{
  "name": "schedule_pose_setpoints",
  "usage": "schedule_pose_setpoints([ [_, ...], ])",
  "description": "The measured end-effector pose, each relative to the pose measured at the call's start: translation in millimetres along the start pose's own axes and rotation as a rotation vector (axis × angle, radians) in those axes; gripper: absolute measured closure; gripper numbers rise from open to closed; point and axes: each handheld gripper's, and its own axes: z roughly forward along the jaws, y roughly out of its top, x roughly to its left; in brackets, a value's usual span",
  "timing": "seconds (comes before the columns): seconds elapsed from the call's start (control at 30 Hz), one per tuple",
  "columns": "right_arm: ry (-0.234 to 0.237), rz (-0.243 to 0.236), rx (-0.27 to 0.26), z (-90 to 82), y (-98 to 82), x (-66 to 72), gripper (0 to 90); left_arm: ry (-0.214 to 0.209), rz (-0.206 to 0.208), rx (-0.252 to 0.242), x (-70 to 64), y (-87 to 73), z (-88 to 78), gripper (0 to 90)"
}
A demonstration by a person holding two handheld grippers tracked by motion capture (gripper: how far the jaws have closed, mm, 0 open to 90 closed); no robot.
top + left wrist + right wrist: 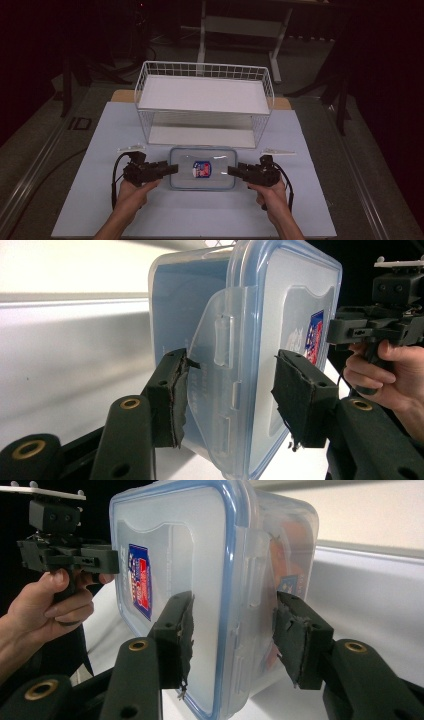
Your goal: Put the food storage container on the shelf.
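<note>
A clear plastic box (220, 177) with a blue-rimmed lid and a red and blue sticker (202, 169) lies flat on the white table top (200, 215). My left gripper (172, 169) is at the box's left end and my right gripper (232, 171) at its right end, both rolled on their sides. In the left gripper view the jaws (232, 390) straddle that end of the box (280, 305). Its clear latch flap (215, 350) stands swung out and touches one pad; the other pad is just apart from the lid. In the right gripper view the jaws (232, 635) straddle the box (175, 545) with both pads close beside it.
A white wire basket shelf (205, 67) with two levels stands just behind the box. The table top's front edge lies near the person's forearms. Dark floor and a table frame (240, 25) lie beyond the far edge.
</note>
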Motion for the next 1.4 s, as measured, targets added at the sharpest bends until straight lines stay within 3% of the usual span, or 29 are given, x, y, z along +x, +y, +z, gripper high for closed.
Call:
schedule_pose_setpoints([
  [0.73,-0.001,-0.063,-0.066,-15.7,20.1,18.5,51.6,-0.004,0.077,-0.036,-20.7,26.9,-14.5,48.8],
  [1.07,-0.013,-0.109,-0.088,-28.0,40.0,29.0,51.6,-0.015,0.110,-0.069,-31.0,43.6,-19.5,48.9],
  [1.4,-0.005,-0.122,-0.115,-31.4,51.3,34.0,51.6,-0.005,0.138,-0.094,-38.8,57.1,-25.9,48.9],
])
